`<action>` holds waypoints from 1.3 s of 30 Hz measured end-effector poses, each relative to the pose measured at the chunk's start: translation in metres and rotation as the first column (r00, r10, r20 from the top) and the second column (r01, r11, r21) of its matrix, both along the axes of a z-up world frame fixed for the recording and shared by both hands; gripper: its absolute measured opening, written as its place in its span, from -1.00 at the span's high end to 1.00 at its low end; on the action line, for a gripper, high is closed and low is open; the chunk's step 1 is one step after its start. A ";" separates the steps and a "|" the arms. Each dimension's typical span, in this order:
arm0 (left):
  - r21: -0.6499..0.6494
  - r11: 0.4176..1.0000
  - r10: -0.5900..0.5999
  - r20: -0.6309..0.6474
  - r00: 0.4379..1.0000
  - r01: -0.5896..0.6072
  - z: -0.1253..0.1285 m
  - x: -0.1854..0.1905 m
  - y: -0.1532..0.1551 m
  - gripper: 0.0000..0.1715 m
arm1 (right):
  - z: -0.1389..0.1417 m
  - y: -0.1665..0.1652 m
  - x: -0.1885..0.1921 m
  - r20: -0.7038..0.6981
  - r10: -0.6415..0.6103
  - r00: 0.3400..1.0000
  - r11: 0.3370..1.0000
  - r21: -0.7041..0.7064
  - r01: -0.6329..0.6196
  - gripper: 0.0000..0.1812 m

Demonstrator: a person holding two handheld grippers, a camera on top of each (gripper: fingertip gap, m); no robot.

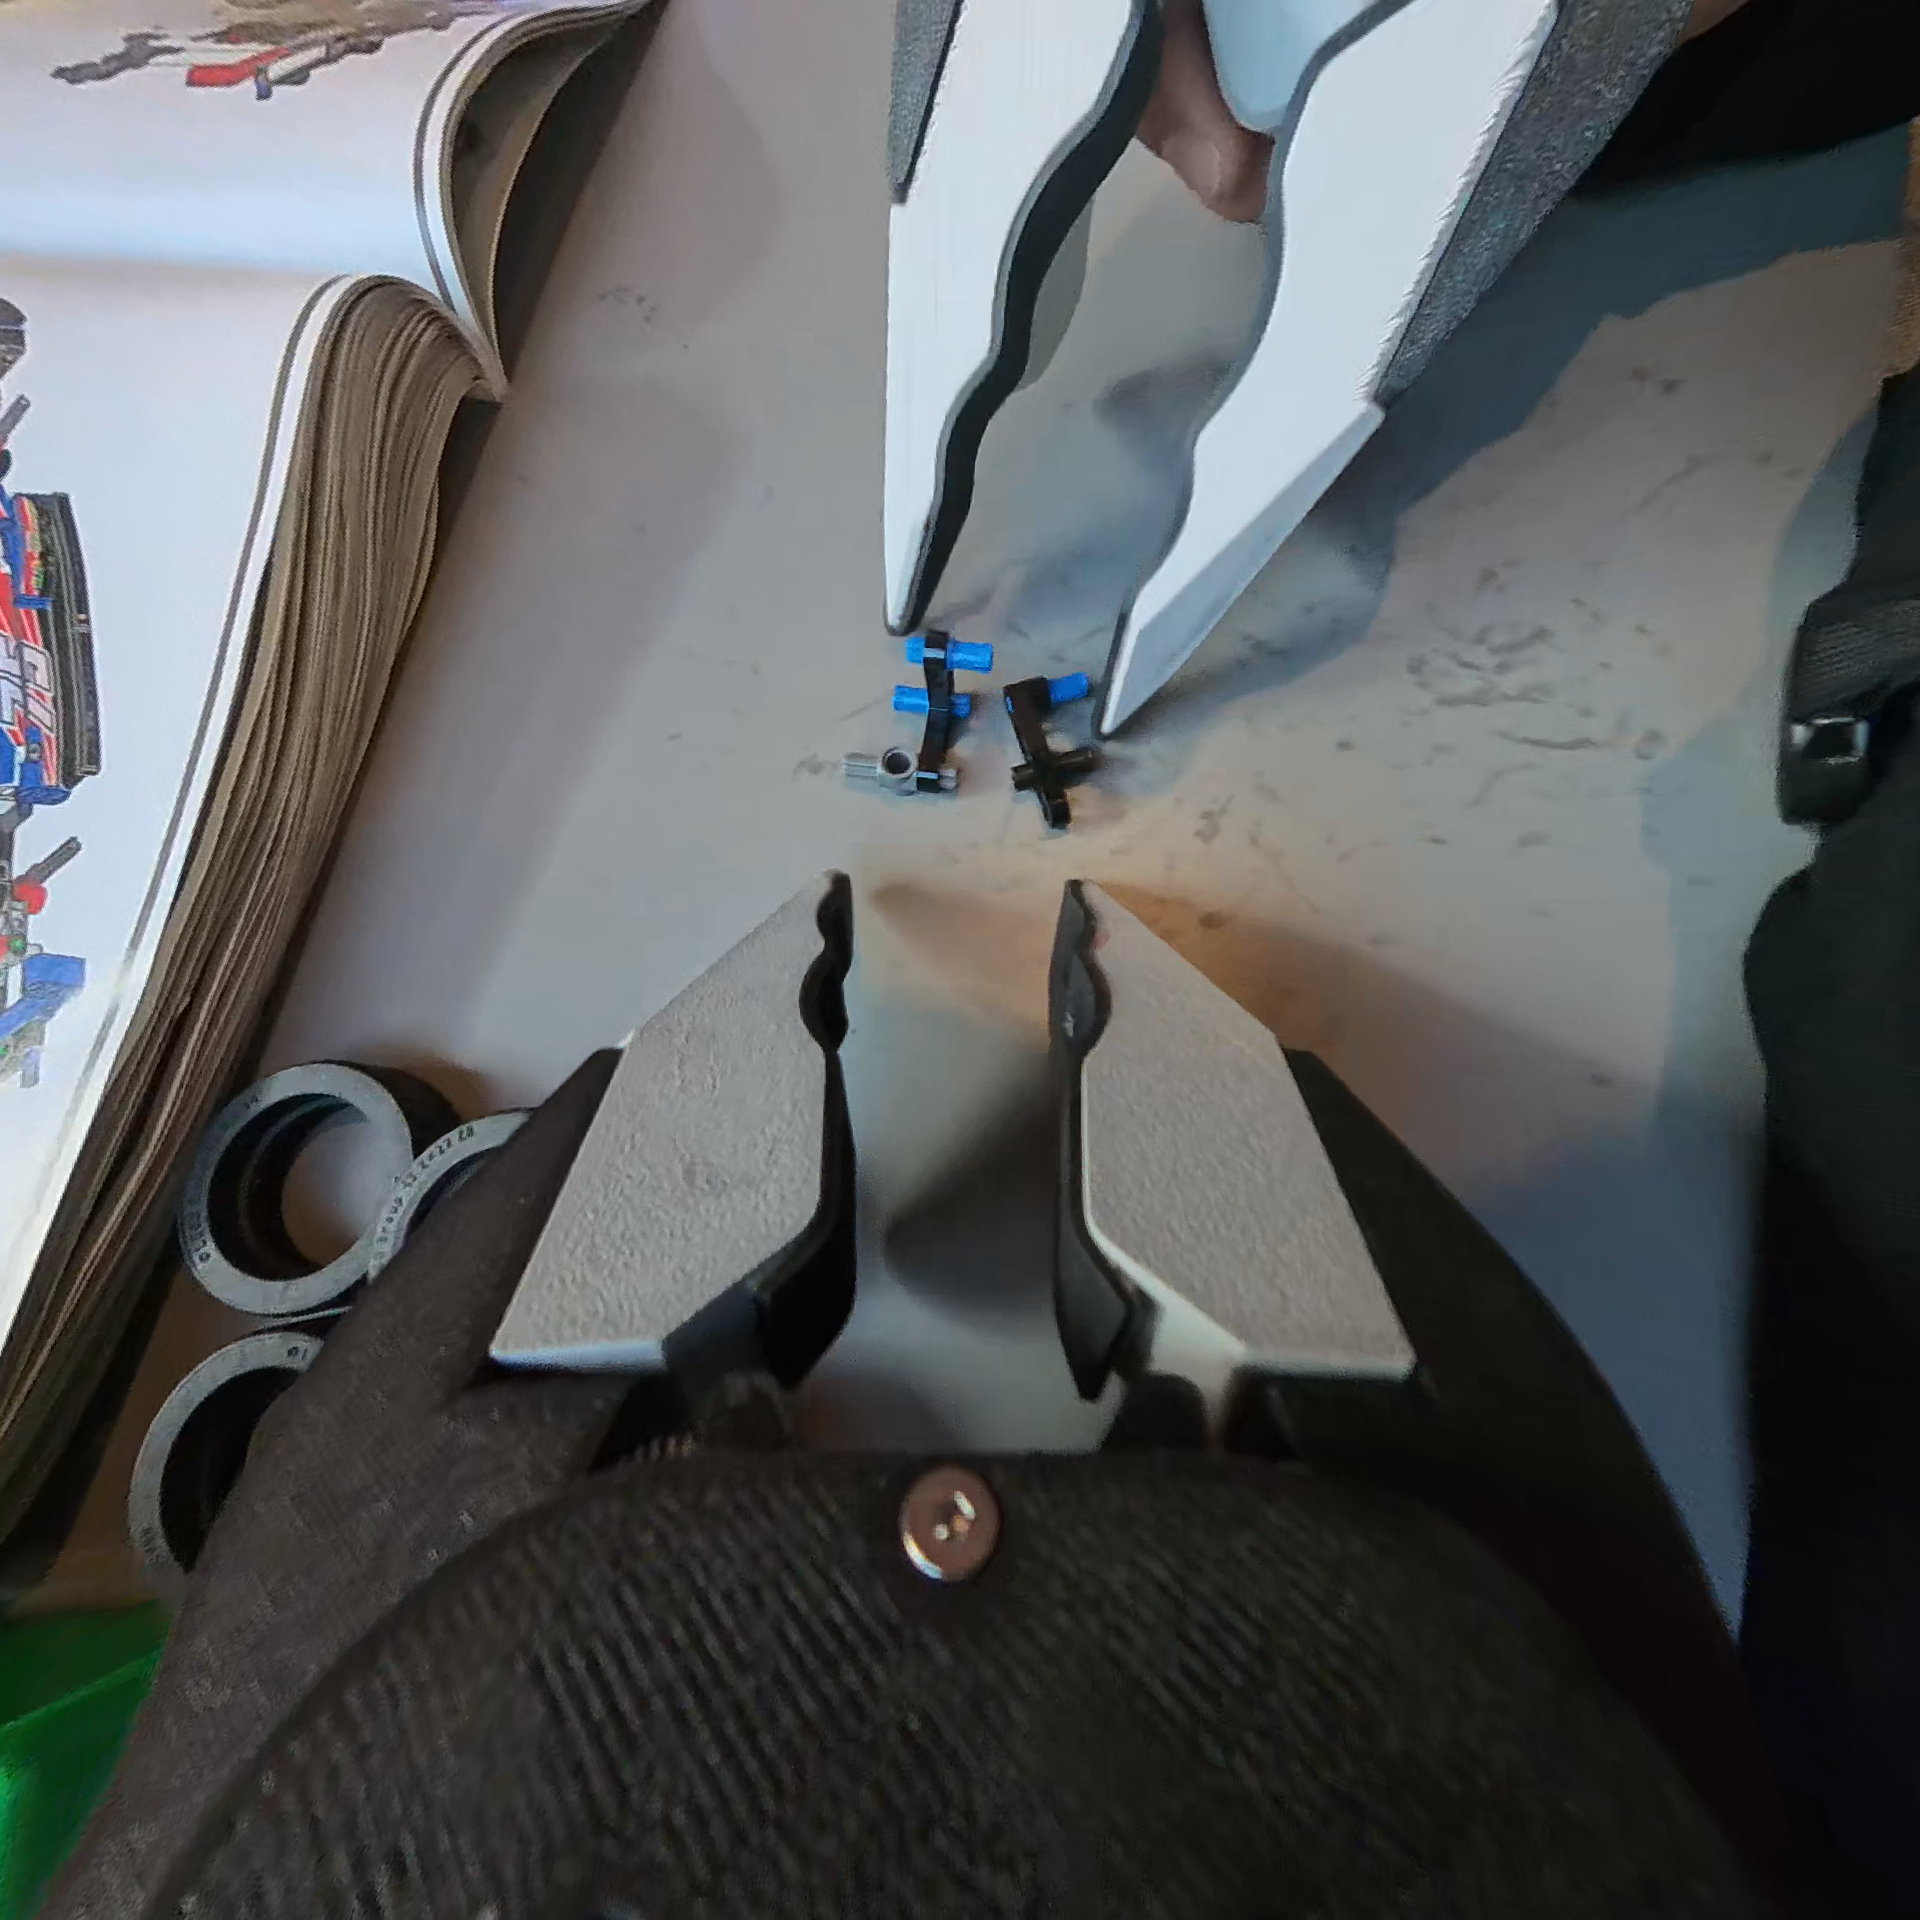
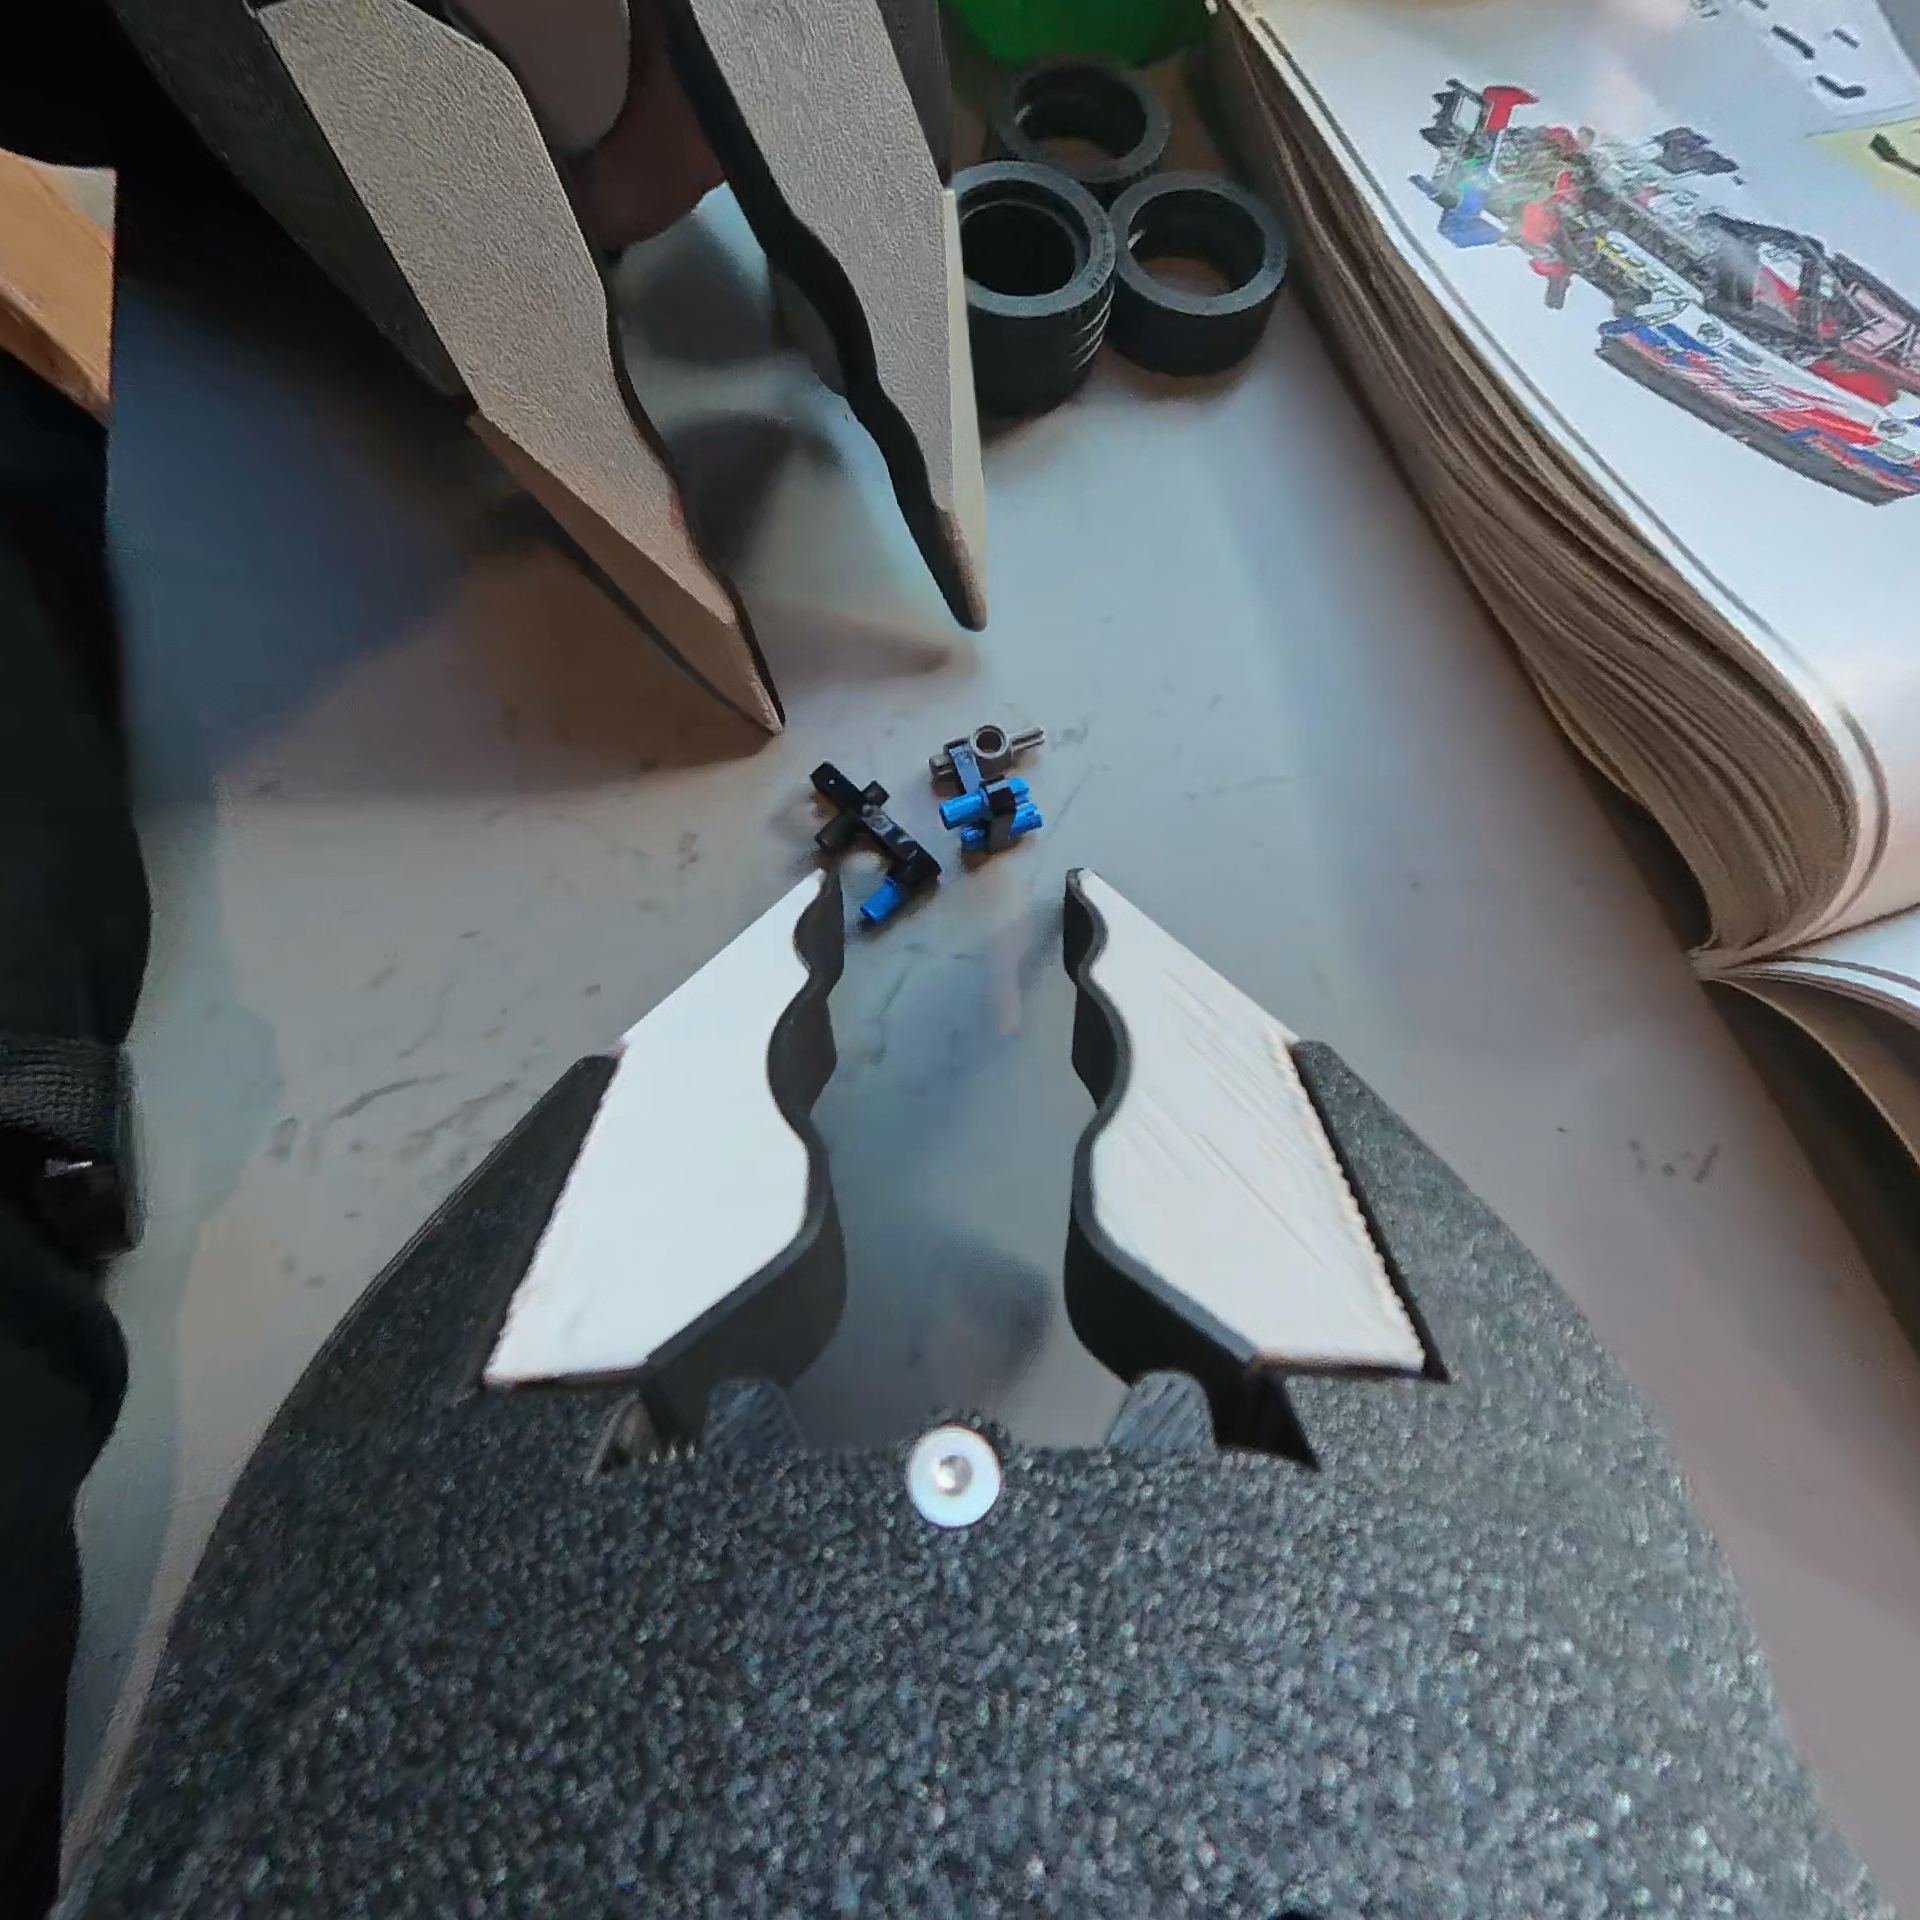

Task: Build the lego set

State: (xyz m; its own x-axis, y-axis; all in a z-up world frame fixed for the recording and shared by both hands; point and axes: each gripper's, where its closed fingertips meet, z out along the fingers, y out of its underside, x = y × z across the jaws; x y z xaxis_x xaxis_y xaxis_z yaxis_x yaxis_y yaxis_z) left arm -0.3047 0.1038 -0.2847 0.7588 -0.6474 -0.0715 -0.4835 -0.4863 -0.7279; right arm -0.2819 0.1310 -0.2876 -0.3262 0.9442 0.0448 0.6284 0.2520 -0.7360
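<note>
Two small Lego assemblies lie side by side on the grey table. One is a black beam with two blue pins and a grey connector [image 1: 928, 717] [image 2: 985, 795]. The other is a black beam with one blue pin and a black cross piece [image 1: 1047, 740] [image 2: 871, 844]. My left gripper [image 1: 954, 891] [image 2: 878, 670] is open and empty, its tips just short of the pieces. My right gripper [image 2: 951, 883] [image 1: 1003, 675] is open and empty, facing the left one from the far side, with the pieces between the two grippers.
A thick open instruction booklet [image 1: 208, 582] [image 2: 1621, 436] lies along one side of the table. Three black rubber tyres [image 1: 296, 1179] [image 2: 1117, 260] sit beside it, near my left gripper. A green object [image 1: 62, 1745] shows at the corner. Dark clothing [image 1: 1839, 1039] borders the other side. One gripper's finger ends stand about 4 centimeters off the other's.
</note>
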 end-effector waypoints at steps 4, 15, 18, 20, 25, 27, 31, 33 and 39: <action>-0.005 1.000 0.001 0.005 1.000 -0.001 0.000 0.008 0.000 0.53 | 0.001 -0.002 -0.002 -0.015 0.000 1.000 1.000 0.031 0.001 0.51; -0.061 0.998 0.020 0.053 0.998 -0.016 -0.002 0.014 0.013 0.52 | 0.002 -0.006 -0.008 -0.020 0.086 0.996 0.995 0.053 -0.085 0.54; -0.061 0.998 0.020 0.051 0.999 -0.017 -0.002 0.010 0.014 0.51 | 0.002 -0.005 -0.009 -0.019 0.097 0.995 0.993 0.062 -0.096 0.52; -0.066 0.997 0.030 0.056 0.998 -0.026 -0.002 0.008 0.013 0.51 | 0.002 -0.003 -0.009 -0.018 0.109 0.994 0.990 0.089 -0.107 0.52; -0.047 0.998 0.033 0.039 0.999 -0.031 -0.001 0.008 0.007 0.63 | 0.003 -0.005 -0.010 -0.006 0.147 0.989 0.986 0.084 -0.146 0.64; -0.038 0.999 0.040 0.029 0.999 -0.039 -0.001 0.008 0.010 0.68 | 0.003 -0.008 -0.010 0.003 0.154 0.988 0.987 0.055 -0.154 0.66; -0.059 0.997 0.061 0.049 0.997 -0.058 -0.002 0.007 0.017 0.70 | 0.001 -0.003 -0.011 0.015 0.130 0.991 0.988 0.077 -0.131 0.66; -0.061 0.996 0.071 0.052 0.996 -0.068 -0.002 0.006 0.018 0.71 | 0.003 -0.003 -0.012 0.008 0.131 0.991 0.988 0.080 -0.131 0.66; -0.031 0.998 0.053 0.021 0.998 -0.052 -0.001 0.008 0.016 0.77 | 0.008 -0.004 -0.014 0.003 0.152 0.988 0.980 0.129 -0.152 0.72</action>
State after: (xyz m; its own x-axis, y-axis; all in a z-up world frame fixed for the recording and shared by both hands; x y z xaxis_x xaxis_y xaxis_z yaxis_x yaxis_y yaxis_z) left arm -0.2968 0.1200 -0.2859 0.7930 -0.6082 -0.0352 -0.4405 -0.5326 -0.7227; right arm -0.2960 0.1268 -0.2792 -0.4647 0.8699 0.1652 0.5708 0.4369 -0.6952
